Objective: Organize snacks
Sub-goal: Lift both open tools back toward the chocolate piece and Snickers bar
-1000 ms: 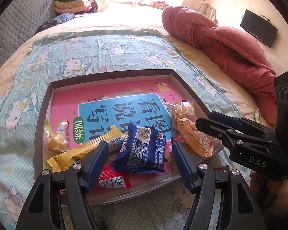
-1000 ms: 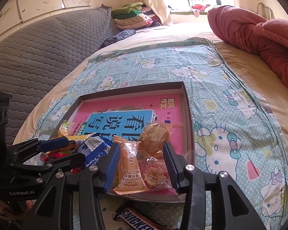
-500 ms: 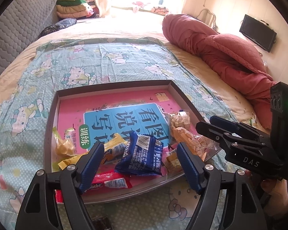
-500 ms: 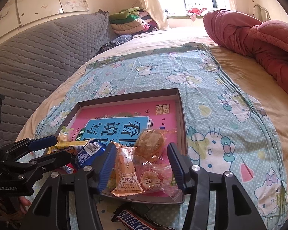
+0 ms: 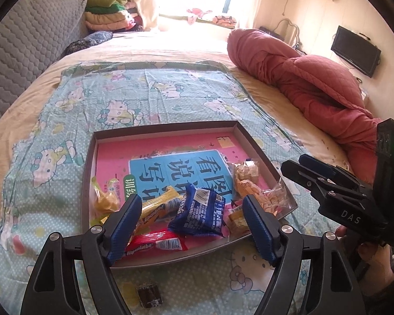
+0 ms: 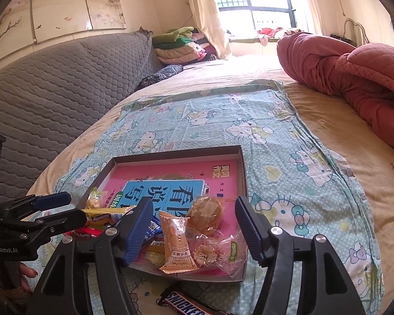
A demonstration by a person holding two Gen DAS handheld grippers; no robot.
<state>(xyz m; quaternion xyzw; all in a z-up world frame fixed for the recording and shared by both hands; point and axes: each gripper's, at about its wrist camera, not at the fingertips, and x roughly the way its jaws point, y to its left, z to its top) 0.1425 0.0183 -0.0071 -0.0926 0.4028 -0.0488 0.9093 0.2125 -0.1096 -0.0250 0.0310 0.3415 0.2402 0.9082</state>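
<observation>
Fingers of right gripper (image 6: 194, 223) opening, empty, angled down over snack tray (image 6: 243, 168)

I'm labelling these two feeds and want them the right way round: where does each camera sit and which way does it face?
Left wrist: on the left hand-held gripper, looking down over the snack tray on the bed; the right hand-held gripper and a hand show at right.
Right wrist: on the right hand-held gripper, its jaws opening with nothing pressed between them, facing the tray; the left hand-held gripper shows at left.
Shared: tray, blue packet, red quilt.
</observation>
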